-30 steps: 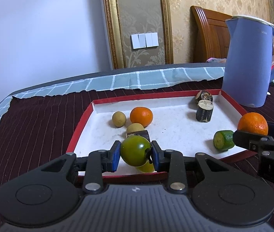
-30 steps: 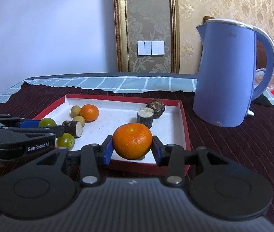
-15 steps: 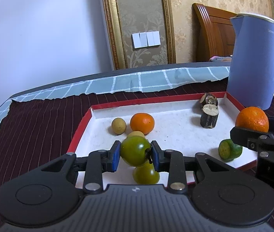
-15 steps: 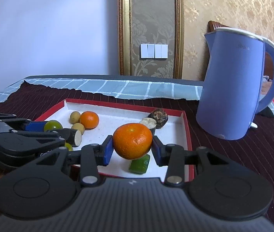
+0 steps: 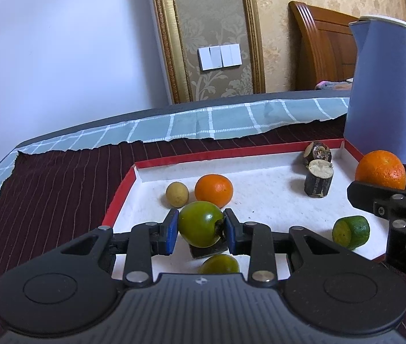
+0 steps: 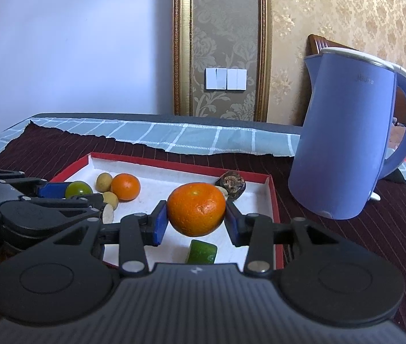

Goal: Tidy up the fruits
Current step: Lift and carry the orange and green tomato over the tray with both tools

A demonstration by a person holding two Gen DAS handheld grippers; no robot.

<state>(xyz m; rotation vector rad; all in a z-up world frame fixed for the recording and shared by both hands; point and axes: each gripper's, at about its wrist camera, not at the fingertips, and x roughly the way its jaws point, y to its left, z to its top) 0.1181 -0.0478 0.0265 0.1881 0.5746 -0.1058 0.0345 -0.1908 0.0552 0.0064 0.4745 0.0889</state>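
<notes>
Green tomato (image 5: 200, 223), clamped between the left gripper (image 5: 200, 231) pads, held above the tray's (image 5: 118, 196) near left part. Orange (image 6: 196, 208), clamped in the right gripper (image 6: 193, 223), above the tray's near right edge. On the tray: second orange (image 5: 213, 189), yellow fruit (image 5: 177, 194), cut cucumber (image 5: 351, 232), dark stubs (image 5: 319, 181). Kettle (image 6: 346, 134) stands right of the tray.

You've got a glossy green tomato (image 5: 200, 223) and dimpled-peel orange (image 6: 196, 208), matt blue plastic kettle (image 6: 346, 149), ribbed dark cloth (image 5: 59, 189), polished wood headboard (image 5: 320, 46), rough white tray (image 5: 271, 200) floor, matt black plastic fingers (image 5: 170, 230) w/ blue pads.
</notes>
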